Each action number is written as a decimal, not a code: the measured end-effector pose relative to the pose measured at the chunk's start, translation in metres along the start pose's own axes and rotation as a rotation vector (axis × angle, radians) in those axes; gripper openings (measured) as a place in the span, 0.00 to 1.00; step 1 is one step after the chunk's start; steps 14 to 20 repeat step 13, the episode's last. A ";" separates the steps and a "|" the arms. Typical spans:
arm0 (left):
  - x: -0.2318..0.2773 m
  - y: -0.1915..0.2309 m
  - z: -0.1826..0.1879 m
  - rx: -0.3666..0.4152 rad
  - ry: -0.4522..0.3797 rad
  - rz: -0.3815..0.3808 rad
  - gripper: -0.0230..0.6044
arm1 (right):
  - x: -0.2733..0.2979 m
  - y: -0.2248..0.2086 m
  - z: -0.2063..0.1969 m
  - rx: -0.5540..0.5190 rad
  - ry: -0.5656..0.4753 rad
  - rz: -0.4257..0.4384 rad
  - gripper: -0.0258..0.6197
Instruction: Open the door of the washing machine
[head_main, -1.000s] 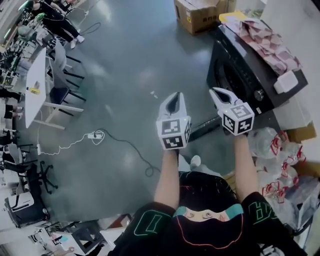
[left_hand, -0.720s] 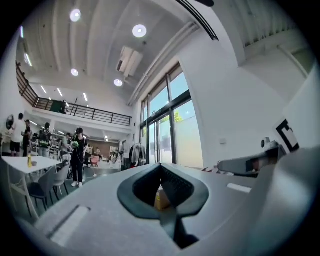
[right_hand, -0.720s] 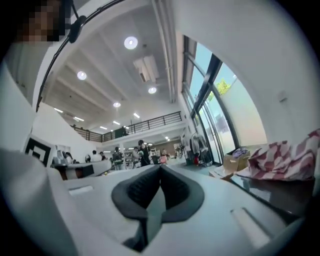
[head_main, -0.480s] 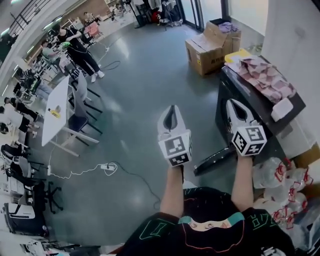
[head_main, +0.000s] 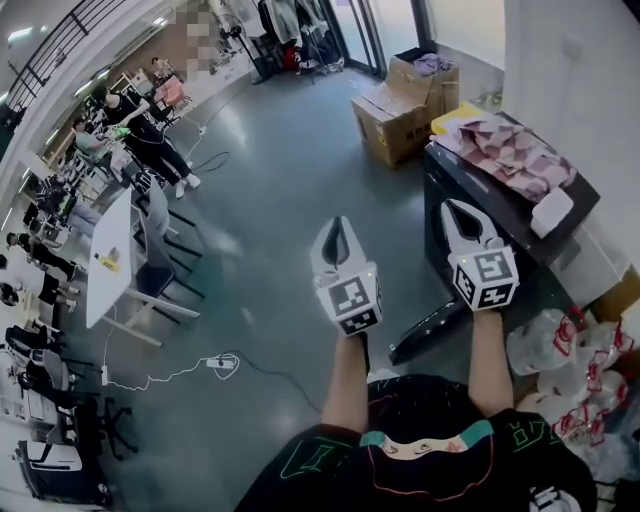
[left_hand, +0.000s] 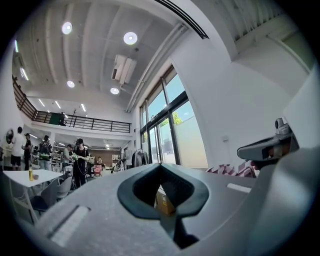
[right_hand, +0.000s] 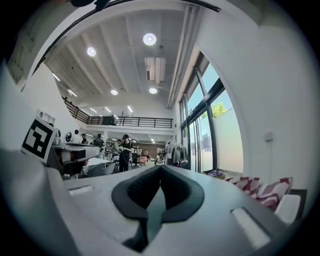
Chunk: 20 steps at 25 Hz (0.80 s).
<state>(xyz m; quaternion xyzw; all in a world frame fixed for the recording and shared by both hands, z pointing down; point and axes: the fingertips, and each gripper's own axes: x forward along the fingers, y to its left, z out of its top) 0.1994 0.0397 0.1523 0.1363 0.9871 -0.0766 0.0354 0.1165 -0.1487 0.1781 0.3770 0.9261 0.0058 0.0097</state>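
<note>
- Head view, centre of the frame: the left gripper and the right gripper are held out side by side, pointing away from the person, above the grey floor.
- Each gripper view shows its 2 jaws pressed together with nothing between the pads, so both tools are empty.
- Just beyond the right gripper, at the right of the frame, stands the black washing machine, with a pink patterned cloth spread on its top.
- Below the right gripper, a dark slab angles out from the foot of the machine. It looks like the door, already swung open; the view from above cannot confirm this.
- Neither gripper touches the machine.
- Judged step: the opening seems done, or nearly so.
- If the door needs to go wider, the next move calls for lowering 1 gripper to its free edge and parting the jaws first.
- Further out: cardboard boxes at upper centre, a white table at left.
</note>
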 end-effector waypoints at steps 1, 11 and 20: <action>0.002 0.000 -0.002 0.000 0.002 0.000 0.05 | 0.001 -0.002 0.000 -0.006 0.001 -0.002 0.04; -0.014 -0.011 -0.016 -0.005 0.023 -0.011 0.05 | -0.020 0.002 -0.009 -0.043 -0.008 0.005 0.04; -0.012 -0.006 -0.023 -0.007 0.027 -0.012 0.05 | -0.014 0.008 -0.012 -0.049 -0.011 0.010 0.04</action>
